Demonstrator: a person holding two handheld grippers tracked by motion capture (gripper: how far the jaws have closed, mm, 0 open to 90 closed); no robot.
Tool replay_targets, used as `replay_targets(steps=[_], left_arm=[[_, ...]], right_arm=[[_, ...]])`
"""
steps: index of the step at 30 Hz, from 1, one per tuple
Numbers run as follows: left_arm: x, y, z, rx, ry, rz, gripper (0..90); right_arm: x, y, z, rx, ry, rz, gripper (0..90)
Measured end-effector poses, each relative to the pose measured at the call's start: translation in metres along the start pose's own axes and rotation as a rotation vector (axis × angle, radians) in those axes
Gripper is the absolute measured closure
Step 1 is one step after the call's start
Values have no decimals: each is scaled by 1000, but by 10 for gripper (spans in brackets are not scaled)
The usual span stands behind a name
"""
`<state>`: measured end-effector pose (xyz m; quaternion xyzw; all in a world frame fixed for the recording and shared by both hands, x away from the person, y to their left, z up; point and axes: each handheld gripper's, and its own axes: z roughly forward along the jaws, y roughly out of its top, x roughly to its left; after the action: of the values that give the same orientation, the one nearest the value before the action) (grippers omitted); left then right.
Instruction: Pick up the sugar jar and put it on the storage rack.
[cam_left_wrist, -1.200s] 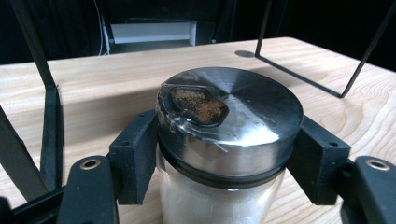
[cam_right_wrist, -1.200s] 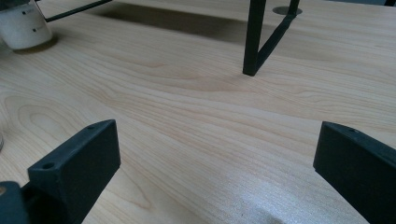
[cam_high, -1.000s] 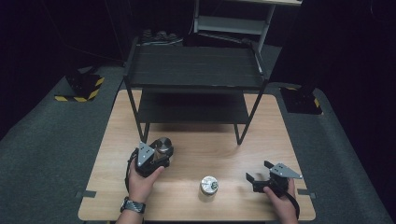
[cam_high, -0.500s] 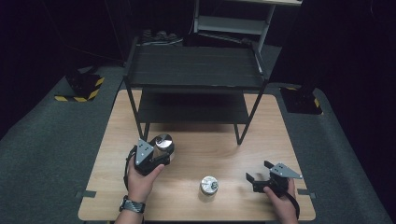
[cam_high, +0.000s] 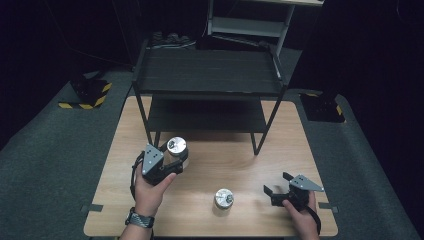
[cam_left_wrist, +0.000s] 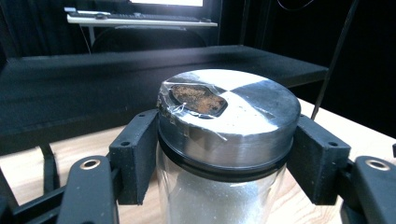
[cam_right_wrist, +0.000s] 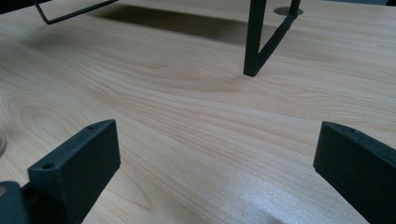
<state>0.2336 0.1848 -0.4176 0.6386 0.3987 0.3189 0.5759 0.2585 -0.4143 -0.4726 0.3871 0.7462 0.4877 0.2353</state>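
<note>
1. My left gripper (cam_high: 172, 156) clamps a clear glass jar with a brushed-metal lid (cam_high: 176, 146); in the left gripper view the two black jaws press against opposite sides of the lid's rim (cam_left_wrist: 229, 123), and white grains fill the glass beneath it.

2. A strip of clear tape crosses the top of that lid, over a dark opening with brown matter showing in it.

3. From the high view, I hold this jar above the light wooden tabletop (cam_high: 220, 160), toward its left side, just in front of the left front leg of the black two-tier metal shelf rack (cam_high: 207, 75).

4. The rack stands on the rear half of the tabletop, its upper and lower shelves both bare.

5. A second, smaller glass jar with a silver metal lid (cam_high: 224, 198) stands upright near the front edge of the tabletop, about midway along it, between my two hands and touching neither gripper.

6. My right gripper (cam_high: 277, 187) rests near the front right corner of the tabletop, jaws spread wide with nothing between them; the right gripper view looks along bare wood grain (cam_right_wrist: 196, 121) between them toward one black rack leg (cam_right_wrist: 254, 39).

7. A wristwatch (cam_high: 139, 219) sits on my left wrist at the front edge.
</note>
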Motion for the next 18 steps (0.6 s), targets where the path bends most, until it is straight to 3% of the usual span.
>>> replay_targets(steps=[18], left_arm=[[0, 40, -8, -54, -4, 14, 322]], right_arm=[[-1, 0, 0, -1, 4, 2, 2]])
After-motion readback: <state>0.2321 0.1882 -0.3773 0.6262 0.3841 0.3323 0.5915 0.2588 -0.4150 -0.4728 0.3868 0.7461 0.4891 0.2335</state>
